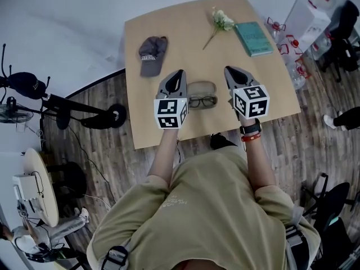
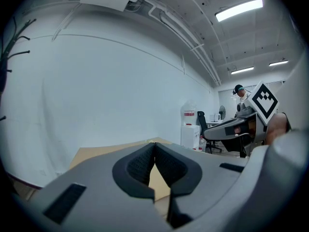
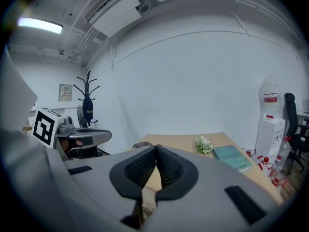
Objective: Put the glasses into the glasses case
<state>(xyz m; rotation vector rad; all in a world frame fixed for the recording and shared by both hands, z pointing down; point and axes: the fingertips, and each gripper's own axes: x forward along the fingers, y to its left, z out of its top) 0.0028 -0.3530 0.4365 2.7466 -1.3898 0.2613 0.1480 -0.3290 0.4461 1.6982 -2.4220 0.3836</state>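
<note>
Dark-framed glasses [image 1: 202, 101] lie on the wooden table [image 1: 169, 21] near its front edge, just in front of an olive glasses case [image 1: 201, 88]. My left gripper [image 1: 178, 72] hovers to the left of the pair, my right gripper [image 1: 229, 69] to the right. Both point away across the table and both are shut with nothing between the tips. In the left gripper view the jaw tips [image 2: 154, 144] meet; in the right gripper view the tips [image 3: 155, 148] meet as well. Neither gripper view shows the glasses or the case.
A grey cap [image 1: 152, 54] lies at the table's left. A sprig of white flowers [image 1: 221, 21] and a teal book [image 1: 253, 37] lie at the far right. Water bottles and a white dispenser [image 1: 306, 18] stand beyond the right edge. A coat rack [image 3: 88, 98] stands by the wall.
</note>
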